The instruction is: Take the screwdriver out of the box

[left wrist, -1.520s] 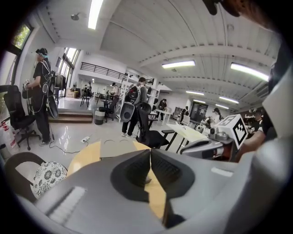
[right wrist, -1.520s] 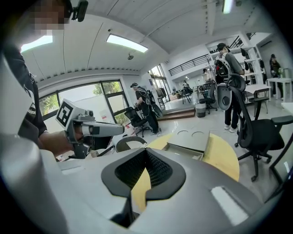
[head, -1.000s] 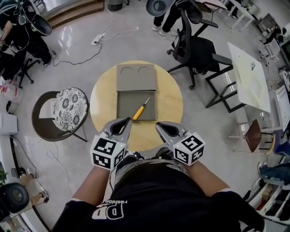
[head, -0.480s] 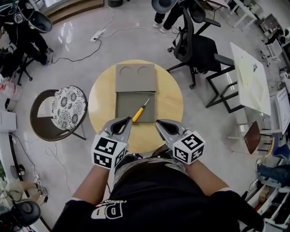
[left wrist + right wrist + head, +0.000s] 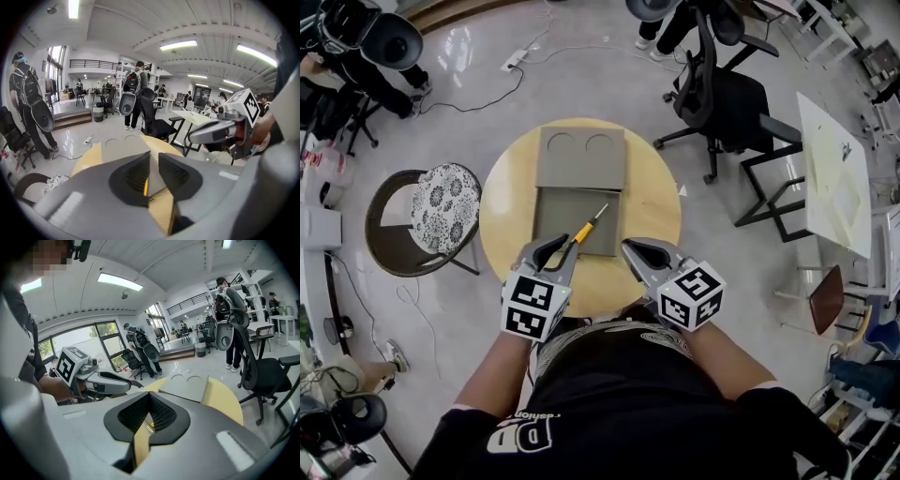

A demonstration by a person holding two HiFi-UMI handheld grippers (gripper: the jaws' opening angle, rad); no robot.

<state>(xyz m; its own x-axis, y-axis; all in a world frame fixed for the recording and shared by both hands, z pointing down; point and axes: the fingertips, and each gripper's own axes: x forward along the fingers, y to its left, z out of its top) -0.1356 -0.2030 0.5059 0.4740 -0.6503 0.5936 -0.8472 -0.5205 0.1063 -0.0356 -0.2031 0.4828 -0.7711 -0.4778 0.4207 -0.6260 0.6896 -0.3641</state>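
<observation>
A screwdriver (image 5: pixel 584 228) with a yellow handle lies slanted in the shallow grey box (image 5: pixel 551 214) on the round wooden table (image 5: pixel 652 211). The box's lid (image 5: pixel 579 157) lies flat behind it. My left gripper (image 5: pixel 560 246) sits at the box's near edge, right by the handle. Its jaws have just been opening and stand apart, pressing on nothing. In the left gripper view the yellow handle (image 5: pixel 146 184) shows through the gap of the left gripper (image 5: pixel 153 158). My right gripper (image 5: pixel 630 247) hovers over the table just right of the box, its jaws (image 5: pixel 150 397) together and empty.
A patterned stool (image 5: pixel 441 208) stands left of the table and a black office chair (image 5: pixel 727 94) at the far right. A white table (image 5: pixel 834 178) is further right. People with backpacks stand at the back, and a cable (image 5: pixel 478 108) runs across the floor.
Both grippers have moved forward toward the box. The left jaws have parted from shut, and their tips now sit by the screwdriver's handle.
</observation>
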